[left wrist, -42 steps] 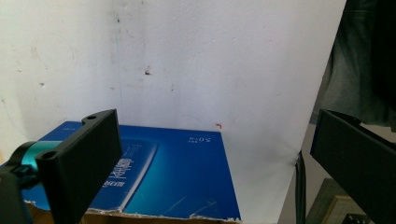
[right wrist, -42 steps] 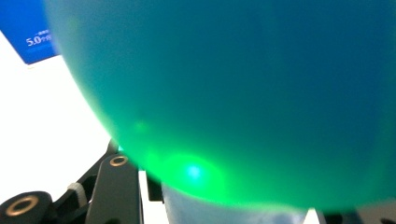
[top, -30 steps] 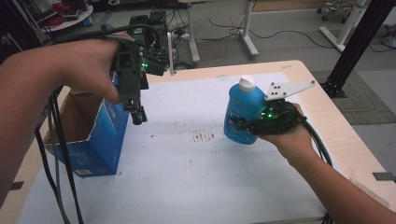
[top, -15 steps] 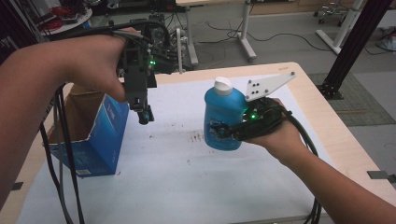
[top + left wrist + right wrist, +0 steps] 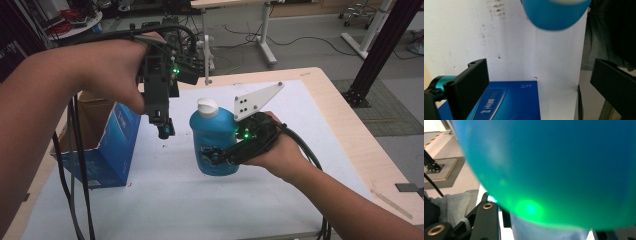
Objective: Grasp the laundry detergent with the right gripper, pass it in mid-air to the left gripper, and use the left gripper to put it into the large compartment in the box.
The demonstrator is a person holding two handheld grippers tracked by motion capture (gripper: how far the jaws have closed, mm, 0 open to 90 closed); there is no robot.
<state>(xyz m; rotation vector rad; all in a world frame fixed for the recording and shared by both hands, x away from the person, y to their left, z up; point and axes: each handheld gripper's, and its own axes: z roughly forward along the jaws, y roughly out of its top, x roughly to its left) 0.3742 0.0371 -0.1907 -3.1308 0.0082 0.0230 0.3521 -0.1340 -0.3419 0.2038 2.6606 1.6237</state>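
Now, high view – bottle: the blue bottle (image 5: 215, 140) with a white cap (image 5: 207, 106) is held upright above the middle of the desk (image 5: 320, 100), clear of the white mat
High view – right gripper: the right gripper (image 5: 220, 154) has its jaws clamped on the lower body of the bottle, the hand behind it on the side of the desk's right edge
High view – left gripper: the left gripper (image 5: 164, 127) hangs nose-down just beside the bottle, between it and the box
High view – box: the open blue box (image 5: 107, 145) stands near the desk's left edge, mouth up
Left gripper view – jaws: both black jaws stand well apart with nothing between them; the box's printed face (image 5: 506, 102) lies below and the bottle's rounded body (image 5: 554, 15) is at the top
Right gripper view – grip: blue plastic (image 5: 549, 170) presses close against the lens, so the hold looks deep and firm
Step in hand (judgement): carrying the bottle toward the box
Doing it well: keep it upright, lift its base over the box's near wall, keep the free gripper off the path, lower it straight in
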